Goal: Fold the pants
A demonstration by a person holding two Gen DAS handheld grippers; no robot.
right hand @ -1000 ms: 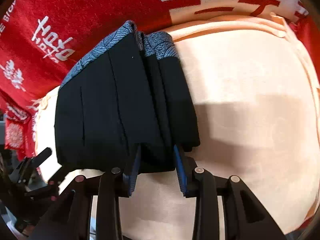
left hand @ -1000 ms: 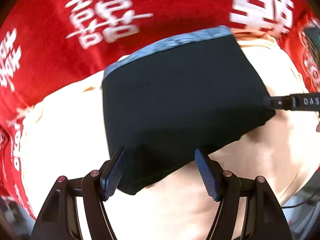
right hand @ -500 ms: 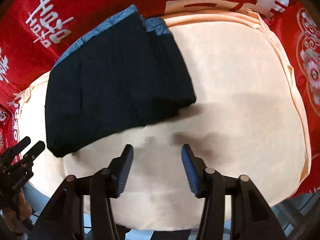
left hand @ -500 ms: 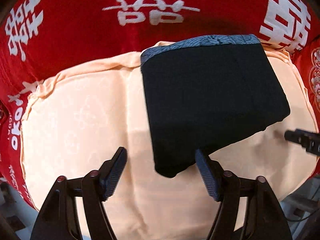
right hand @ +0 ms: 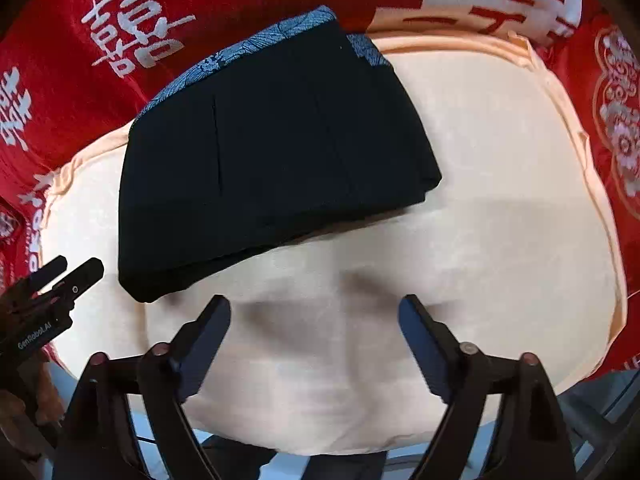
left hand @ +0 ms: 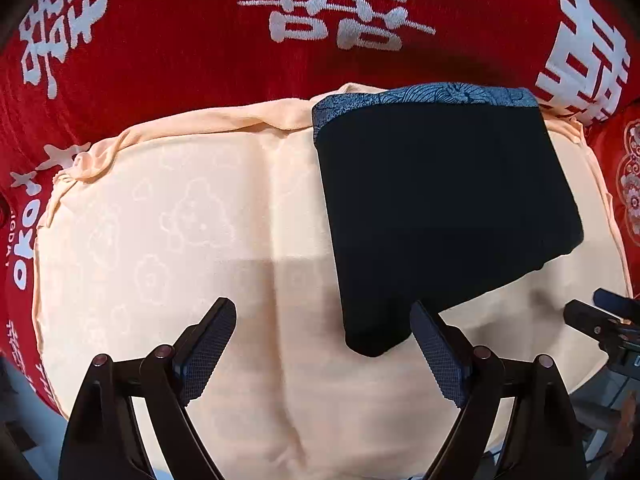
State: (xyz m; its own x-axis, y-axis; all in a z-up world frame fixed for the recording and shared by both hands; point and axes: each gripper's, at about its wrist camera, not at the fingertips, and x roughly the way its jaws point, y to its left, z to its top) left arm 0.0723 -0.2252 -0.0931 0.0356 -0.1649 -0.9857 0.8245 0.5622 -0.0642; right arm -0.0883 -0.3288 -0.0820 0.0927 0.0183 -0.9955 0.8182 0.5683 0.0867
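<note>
The folded black pants with a blue patterned waistband [left hand: 440, 208] lie flat on the pale peach cloth with faint bear prints [left hand: 180, 240], which covers a padded surface over a red fabric with white characters [left hand: 200, 40]. In the left wrist view the bundle sits on the right half of the peach cloth, its waistband reaching the cloth's far edge and its near corner ending just ahead of the left claw's right finger. The whole left half of the peach cloth is bare, giving free room there. In the right wrist view the pants [right hand: 272, 152] sit far left, with a broad bare stretch of peach cloth [right hand: 500, 200] to the right and in front; layered folded edges show along the bundle's near side.

The left claw [left hand: 322, 344] is spread wide, holding nothing, above the bare cloth near the front edge. The right claw [right hand: 314, 328] is likewise spread and empty, clear of the pants. Each claw's tip shows at the edge of the other's view: the right one [left hand: 600, 320] beyond the bundle's right corner, the left one [right hand: 60, 280] beside its left corner.

A second ago the right claw was pinching the bundle's near edge and the left claw straddled its corner; both have since backed off, and the pants rest freely
</note>
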